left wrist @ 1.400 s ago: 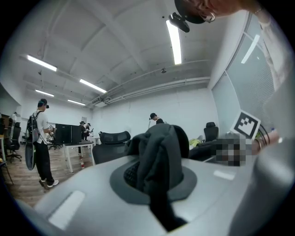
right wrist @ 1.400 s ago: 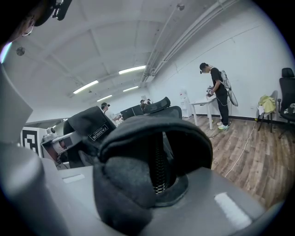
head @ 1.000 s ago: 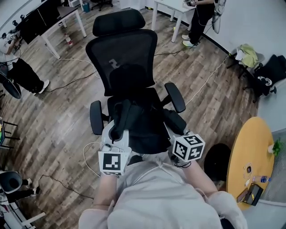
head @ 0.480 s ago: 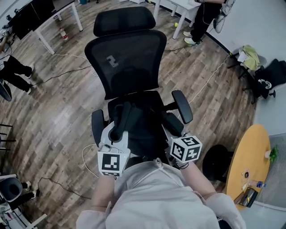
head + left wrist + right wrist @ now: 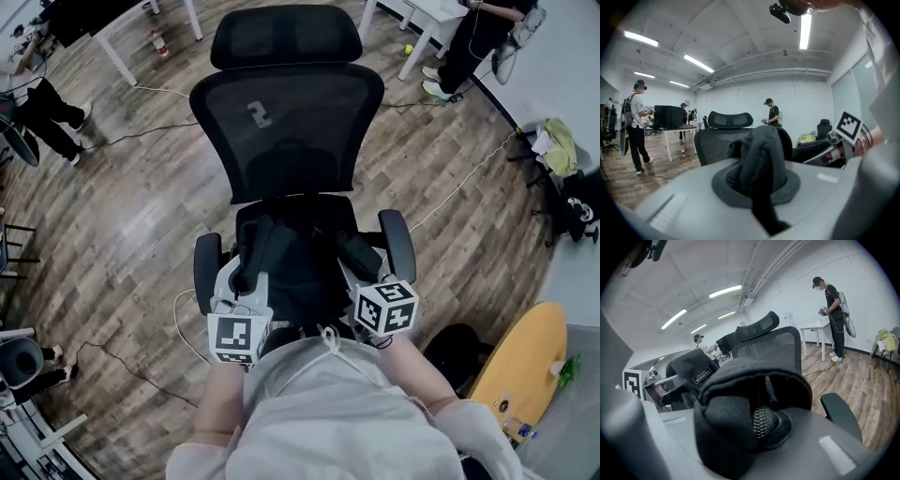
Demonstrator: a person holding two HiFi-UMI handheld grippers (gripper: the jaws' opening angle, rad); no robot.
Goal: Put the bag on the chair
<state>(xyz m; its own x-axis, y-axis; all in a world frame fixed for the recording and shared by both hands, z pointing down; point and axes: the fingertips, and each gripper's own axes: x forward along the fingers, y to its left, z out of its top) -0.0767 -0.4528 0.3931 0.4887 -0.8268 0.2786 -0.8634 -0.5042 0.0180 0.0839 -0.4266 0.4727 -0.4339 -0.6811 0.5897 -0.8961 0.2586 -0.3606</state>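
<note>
A black office chair (image 5: pixel 286 122) with a mesh back and headrest stands right in front of me. The black bag (image 5: pixel 302 258) hangs between my two grippers over the seat; whether it touches the seat I cannot tell. My left gripper (image 5: pixel 249 274) is shut on a padded strap (image 5: pixel 761 157) of the bag at its left side. My right gripper (image 5: pixel 362 262) is shut on a black fold of the bag (image 5: pixel 740 380) next to a zipper, at its right side. The bag hides most of the seat.
The chair's armrests (image 5: pixel 399 244) (image 5: pixel 204 270) flank the bag. A round yellow table (image 5: pixel 527 361) and a dark round stool (image 5: pixel 450 345) stand to the right. White desks (image 5: pixel 422 19), standing people (image 5: pixel 473 47) and loose cables (image 5: pixel 141 375) ring the wooden floor.
Both grippers have carried the bag forward toward the chair's back and a little lower over the seat. The chair now sits closer and more central in the head view.
</note>
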